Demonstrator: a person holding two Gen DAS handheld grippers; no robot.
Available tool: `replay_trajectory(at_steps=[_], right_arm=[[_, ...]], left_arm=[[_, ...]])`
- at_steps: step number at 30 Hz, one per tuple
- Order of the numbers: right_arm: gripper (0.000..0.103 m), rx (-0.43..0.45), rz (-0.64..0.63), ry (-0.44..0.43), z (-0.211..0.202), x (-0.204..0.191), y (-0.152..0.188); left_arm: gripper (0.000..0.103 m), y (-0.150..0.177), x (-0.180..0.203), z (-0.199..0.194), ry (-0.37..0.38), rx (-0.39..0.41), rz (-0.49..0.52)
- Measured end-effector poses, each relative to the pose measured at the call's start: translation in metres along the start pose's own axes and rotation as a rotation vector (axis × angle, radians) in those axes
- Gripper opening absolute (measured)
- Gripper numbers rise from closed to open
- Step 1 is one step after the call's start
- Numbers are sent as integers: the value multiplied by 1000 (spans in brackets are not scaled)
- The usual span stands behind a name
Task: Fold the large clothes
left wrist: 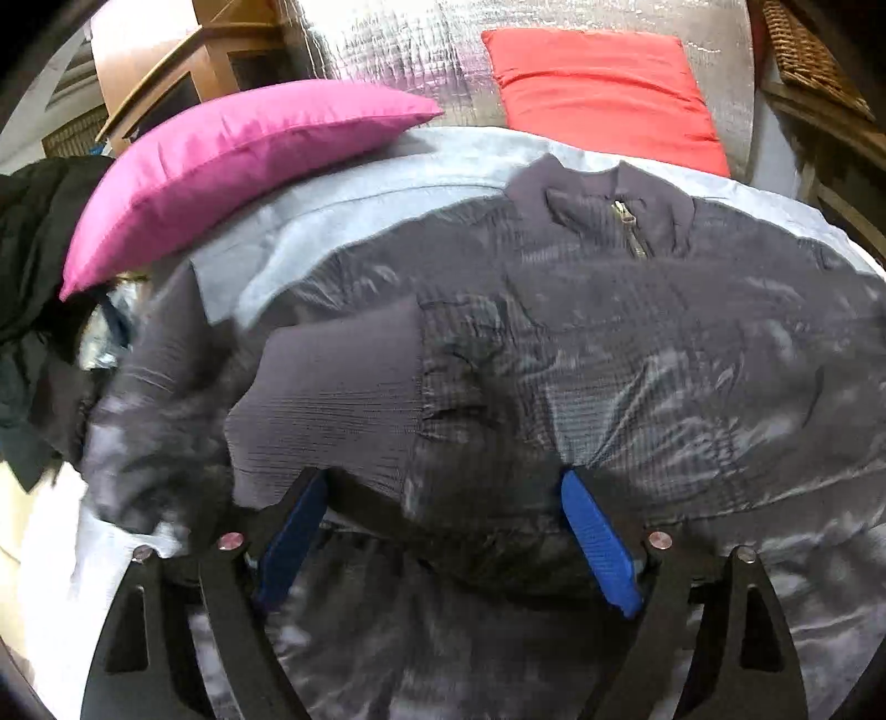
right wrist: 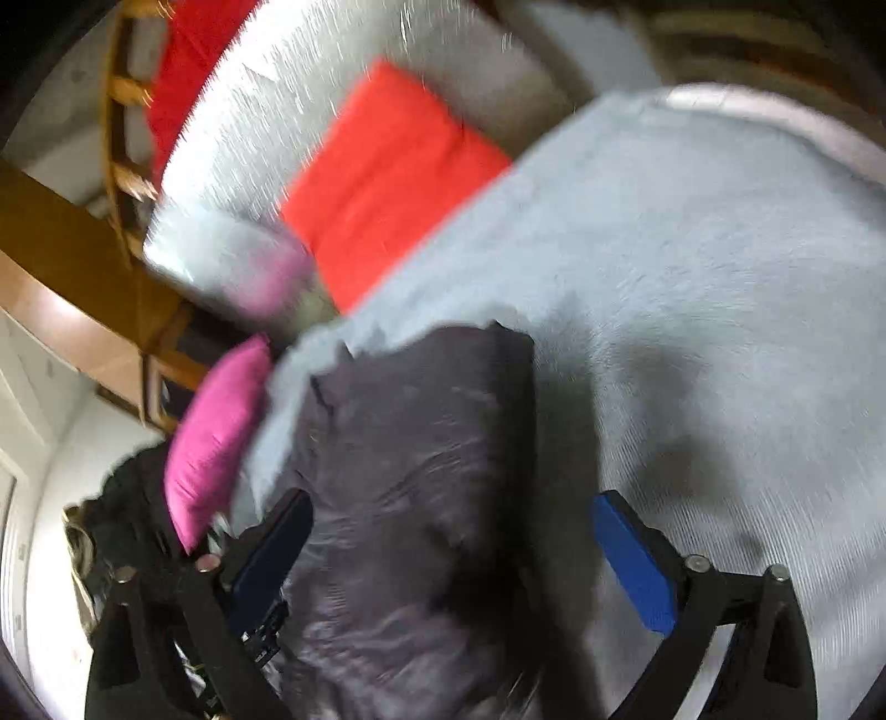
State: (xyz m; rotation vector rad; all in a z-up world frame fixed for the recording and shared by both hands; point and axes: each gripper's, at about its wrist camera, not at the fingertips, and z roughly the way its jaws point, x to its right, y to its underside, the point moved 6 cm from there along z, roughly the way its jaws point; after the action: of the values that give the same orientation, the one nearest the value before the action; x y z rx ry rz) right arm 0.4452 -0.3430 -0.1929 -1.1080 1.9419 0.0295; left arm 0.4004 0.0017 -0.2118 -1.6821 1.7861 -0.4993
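A dark grey puffer jacket (left wrist: 609, 332) lies front up on a light blue sheet (left wrist: 343, 183), collar and zipper toward the far side. Its ribbed cuff (left wrist: 332, 399) lies folded across the body. My left gripper (left wrist: 443, 487) is open, blue pads (left wrist: 598, 543) spread just above the jacket, with the cuff's edge near the left finger. In the right wrist view the jacket (right wrist: 415, 471) appears blurred as a dark mass between the fingers. My right gripper (right wrist: 454, 509) is open, its fingers wide either side of the fabric.
A pink pillow (left wrist: 232, 160) lies at the sheet's far left, also seen in the right wrist view (right wrist: 216, 437). A red cushion (left wrist: 603, 88) leans on a silver quilted backing (left wrist: 398, 50). Dark clothes (left wrist: 33, 249) are piled at the left. Wooden furniture (left wrist: 166, 61) stands behind.
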Motion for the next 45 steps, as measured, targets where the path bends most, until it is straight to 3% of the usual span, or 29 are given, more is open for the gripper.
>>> replay_trajectory(at_steps=[2,3,6,7,9,10,11,14,15,16,19,21,23,24,26,27,29,32,34,36,38,41,45], right_arm=[[53,-87,-56,74,28,-1,-9],[16,-118,-94,92,37,-7,-11],[13,-24,-288,156,25,-49,-25],[13,14,-323,191,23,-52,-27],[14,-54,-292,297,47,-24,-21],[20,-73,-293,341,57,-11,-13],[20,-47,-306,340,56,-9,-11],[40,10,-260,331,36,-12,-9],[54,37,-262,361,25,-13,-9],[55,92,-268,385,7,-20,-10],[55,148,-297,271,-25,-52,1],[55,113,-333,180,-31,-74,27],[55,22,-361,127,-18,-80,60],[55,-12,-364,134,-8,-76,70],[52,-104,-344,245,23,-41,85],[46,-93,-308,241,25,-30,82],[46,-46,-257,242,10,-37,75],[65,64,-367,202,-14,-70,76],[86,93,-404,211,-8,-70,80],[87,-16,-428,337,30,-39,95],[87,45,-486,377,31,-45,99],[91,42,-540,437,36,-48,105],[93,38,-531,426,34,-45,105]], left_arm=[[102,5,-7,4,7,2,-31],[103,6,-12,10,43,-15,-68],[103,7,-15,11,95,-18,-107],[103,7,-14,12,93,-13,-101],[103,5,-12,14,91,-8,-81],[103,5,-13,15,89,-8,-78],[103,5,-14,16,89,-7,-79],[103,4,-18,16,92,-8,-83],[103,5,-17,13,90,-6,-81],[103,5,-18,13,88,-6,-80],[103,6,-18,11,83,-2,-78],[103,6,-17,12,81,-1,-77],[103,6,-17,12,81,-1,-78],[103,6,-16,13,80,0,-77],[103,6,-16,14,81,0,-76],[103,6,-16,14,82,0,-77],[103,5,-16,14,82,-1,-78],[103,5,-17,15,77,2,-78],[103,5,-16,15,76,2,-77],[103,5,-16,14,79,3,-78],[103,5,-17,14,84,3,-82],[103,5,-17,15,79,3,-78],[103,5,-17,14,80,3,-79]])
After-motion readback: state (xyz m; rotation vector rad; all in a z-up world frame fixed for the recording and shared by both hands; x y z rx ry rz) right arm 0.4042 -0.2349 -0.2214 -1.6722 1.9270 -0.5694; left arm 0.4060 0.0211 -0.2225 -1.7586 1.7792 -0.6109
